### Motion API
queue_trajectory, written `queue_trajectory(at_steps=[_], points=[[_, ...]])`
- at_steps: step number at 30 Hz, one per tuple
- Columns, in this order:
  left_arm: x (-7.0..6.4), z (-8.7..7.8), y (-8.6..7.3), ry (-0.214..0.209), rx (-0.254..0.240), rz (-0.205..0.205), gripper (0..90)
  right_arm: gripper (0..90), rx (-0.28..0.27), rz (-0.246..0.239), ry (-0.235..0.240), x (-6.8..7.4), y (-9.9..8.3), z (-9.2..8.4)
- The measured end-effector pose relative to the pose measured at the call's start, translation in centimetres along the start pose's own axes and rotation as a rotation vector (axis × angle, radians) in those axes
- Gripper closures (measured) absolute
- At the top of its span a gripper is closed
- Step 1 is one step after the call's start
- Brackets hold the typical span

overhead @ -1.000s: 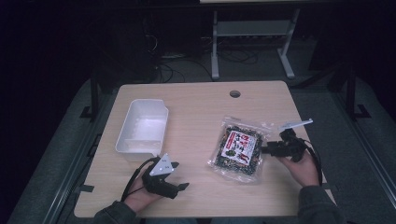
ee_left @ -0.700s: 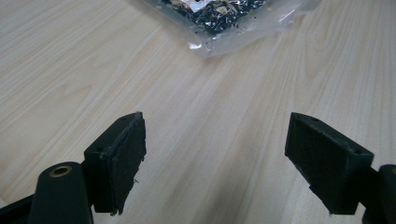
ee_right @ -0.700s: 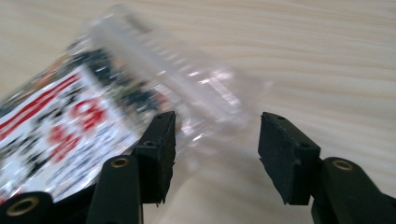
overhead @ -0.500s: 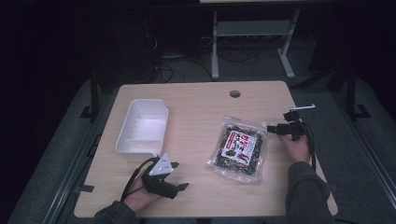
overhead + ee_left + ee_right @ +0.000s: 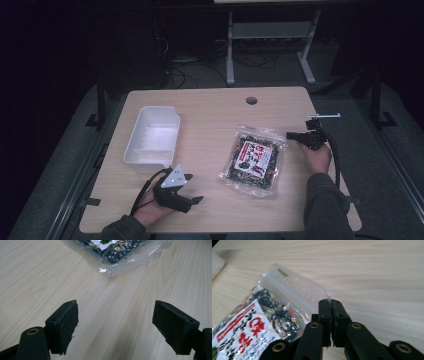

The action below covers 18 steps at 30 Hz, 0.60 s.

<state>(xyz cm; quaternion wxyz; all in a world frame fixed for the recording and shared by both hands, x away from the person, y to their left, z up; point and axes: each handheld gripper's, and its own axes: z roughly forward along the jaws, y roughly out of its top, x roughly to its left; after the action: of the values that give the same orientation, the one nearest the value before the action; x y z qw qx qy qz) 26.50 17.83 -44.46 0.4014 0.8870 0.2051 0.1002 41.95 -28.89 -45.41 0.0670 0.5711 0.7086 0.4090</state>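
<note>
Right tool (image 5: pixel 293 135) pinched together beside snack bag (image 5: pixel 252 160), left tool (image 5: pixel 196 200) apart, bag lengthwise front-to-back

Left tool (image 5: pixel 196 199) held low over the near edge of the tabletop (image 5: pixel 210 120), gripped by the left hand (image 5: pixel 150 210) coming in from the bottom, grey three-cornered plate on top, cable looping back past the wrist. Jaws spread wide apart in the left gripper view (image 5: pixel 115 325), nothing between them. Right tool (image 5: pixel 291 135) raised near the right side of the tabletop, held by the right hand (image 5: pixel 315 155), forearm in a dark sleeve reaching forward, cable trailing down beside it. Jaws pressed together in the right gripper view (image 5: pixel 331 322), tips pointing leftward in the high view.
</note>
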Motion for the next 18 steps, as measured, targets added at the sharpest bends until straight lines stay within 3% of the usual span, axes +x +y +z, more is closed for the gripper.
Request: queue_trajectory(at_steps=[7, 18], points=[[0.4, 0.2, 0.1, 0.004, -0.009, -0.016, 20.5, 89.7, -0.037, -0.092, 0.071, 2.4, 0.2, -1.6], [1.0, 0.7, 0.8, 0.014, -0.036, -0.027, 20.5, 90.0, -0.200, -0.236, 0.203, 7.4, -0.2, -7.3]])
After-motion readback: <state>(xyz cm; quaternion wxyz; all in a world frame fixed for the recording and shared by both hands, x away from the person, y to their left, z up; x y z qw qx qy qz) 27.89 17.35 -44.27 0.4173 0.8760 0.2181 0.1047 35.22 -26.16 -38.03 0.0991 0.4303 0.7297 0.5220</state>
